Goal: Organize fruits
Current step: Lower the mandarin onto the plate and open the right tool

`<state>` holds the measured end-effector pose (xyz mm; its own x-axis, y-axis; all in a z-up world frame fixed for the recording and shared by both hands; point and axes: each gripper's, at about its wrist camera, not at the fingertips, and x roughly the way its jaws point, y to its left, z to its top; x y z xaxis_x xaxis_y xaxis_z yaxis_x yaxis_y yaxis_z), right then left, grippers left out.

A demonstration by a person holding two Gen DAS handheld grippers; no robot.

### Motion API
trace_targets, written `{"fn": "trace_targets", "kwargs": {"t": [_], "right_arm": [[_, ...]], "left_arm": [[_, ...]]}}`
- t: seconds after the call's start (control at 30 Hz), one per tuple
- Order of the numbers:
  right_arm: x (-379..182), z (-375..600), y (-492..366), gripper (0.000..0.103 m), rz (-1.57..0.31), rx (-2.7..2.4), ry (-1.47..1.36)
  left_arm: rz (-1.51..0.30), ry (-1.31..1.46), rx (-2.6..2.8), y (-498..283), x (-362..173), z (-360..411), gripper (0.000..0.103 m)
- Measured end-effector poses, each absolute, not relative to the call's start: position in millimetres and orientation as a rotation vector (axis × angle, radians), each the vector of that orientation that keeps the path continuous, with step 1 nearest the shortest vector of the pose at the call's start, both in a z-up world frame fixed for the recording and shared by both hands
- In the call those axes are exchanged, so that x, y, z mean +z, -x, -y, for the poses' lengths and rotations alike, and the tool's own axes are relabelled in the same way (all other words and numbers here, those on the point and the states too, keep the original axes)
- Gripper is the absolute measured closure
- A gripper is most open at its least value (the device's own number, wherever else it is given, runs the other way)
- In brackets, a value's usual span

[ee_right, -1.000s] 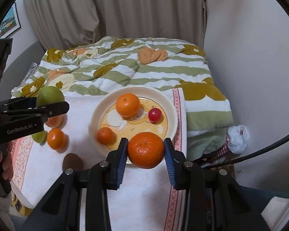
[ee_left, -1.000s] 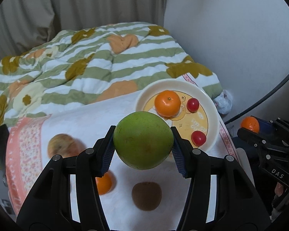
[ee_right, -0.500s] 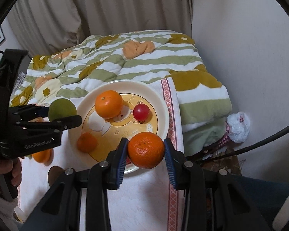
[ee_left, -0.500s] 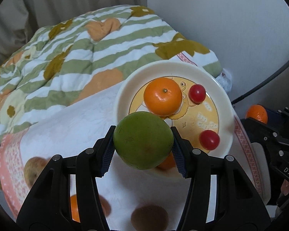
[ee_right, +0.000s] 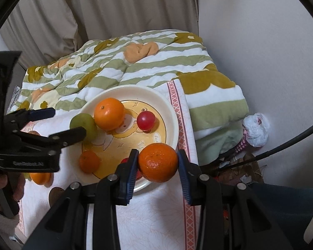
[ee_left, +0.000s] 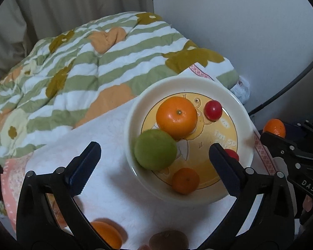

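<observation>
on the plate (ee_left: pixel 245 125), the big orange (ee_left: pixel 176 116) lies at the centre. the round fruit (ee_left: pixel 155 149) touches it at 8 o'clock, a tomato (ee_left: pixel 213 110) sits at 2 o'clock, and the small orange (ee_left: pixel 185 180) at 6 o'clock.

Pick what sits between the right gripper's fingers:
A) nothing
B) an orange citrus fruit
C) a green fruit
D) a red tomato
B: in the right wrist view the right gripper has both blue pads pressed against an orange citrus fruit, held just over the near rim of the plate.
</observation>
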<state>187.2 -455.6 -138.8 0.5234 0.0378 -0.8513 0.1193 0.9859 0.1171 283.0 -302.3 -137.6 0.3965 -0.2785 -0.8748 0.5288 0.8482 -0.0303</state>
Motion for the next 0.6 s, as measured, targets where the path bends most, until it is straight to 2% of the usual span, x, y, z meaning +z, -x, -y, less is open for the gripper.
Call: {"fn": "trace_targets", "kwargs": {"t": [0.6], "right_arm": [[-139.3, 447.2, -206.2, 0.069, -1.015, 0.077, -0.160]], "left_arm": [[-1.055, -0.221, -0.401, -249.2, -113.6, 256.4, 0.000]]}}
